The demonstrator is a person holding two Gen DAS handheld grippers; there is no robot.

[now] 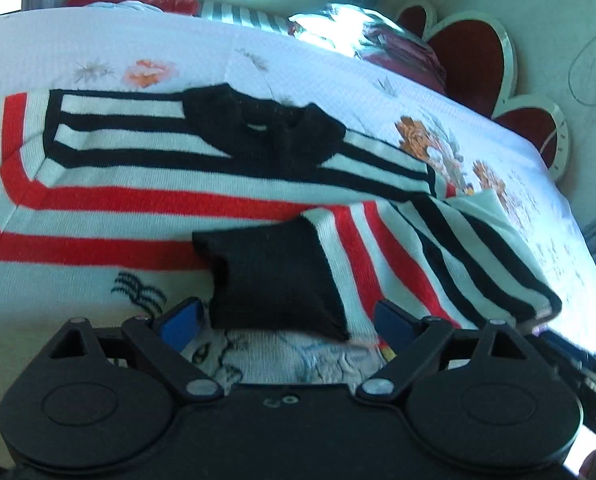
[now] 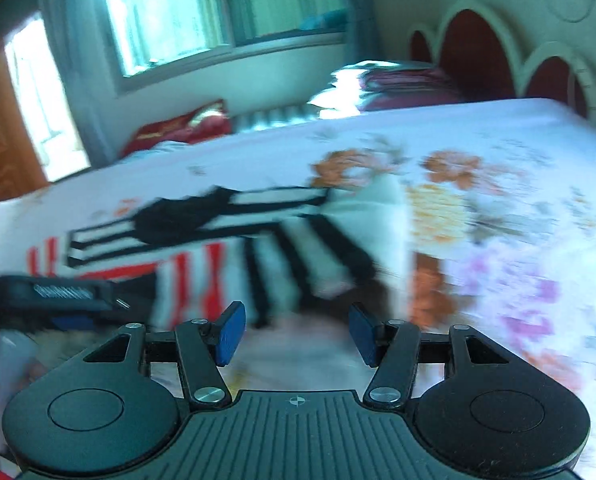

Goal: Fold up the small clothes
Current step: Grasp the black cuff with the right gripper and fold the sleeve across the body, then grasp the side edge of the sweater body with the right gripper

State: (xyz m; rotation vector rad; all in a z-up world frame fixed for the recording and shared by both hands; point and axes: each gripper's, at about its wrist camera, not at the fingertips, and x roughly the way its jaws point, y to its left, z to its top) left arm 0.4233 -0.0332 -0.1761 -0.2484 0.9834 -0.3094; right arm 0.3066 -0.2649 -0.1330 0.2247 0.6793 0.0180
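Observation:
A small knitted sweater [image 1: 137, 208] with red, black and white stripes lies flat on the bed, its black collar [image 1: 265, 132] pointing away from me. One sleeve is folded in over the body, and its black cuff [image 1: 273, 276] lies just ahead of my left gripper [image 1: 287, 322]. That gripper is open, and its blue pads [image 1: 181, 320] stand apart from the cuff on both sides. In the blurred right wrist view the sweater [image 2: 217, 248] lies ahead and to the left. My right gripper [image 2: 296, 334] is open over the sheet near the sweater's edge, with nothing between its pads.
The bed is covered by a white floral sheet [image 1: 498, 184]. A red headboard with white scalloped edges [image 1: 470, 56] stands at the right. Folded quilts and pillows [image 1: 378, 44] are stacked at the far side. A window [image 2: 201, 16] and a wooden door [image 2: 1, 128] lie beyond.

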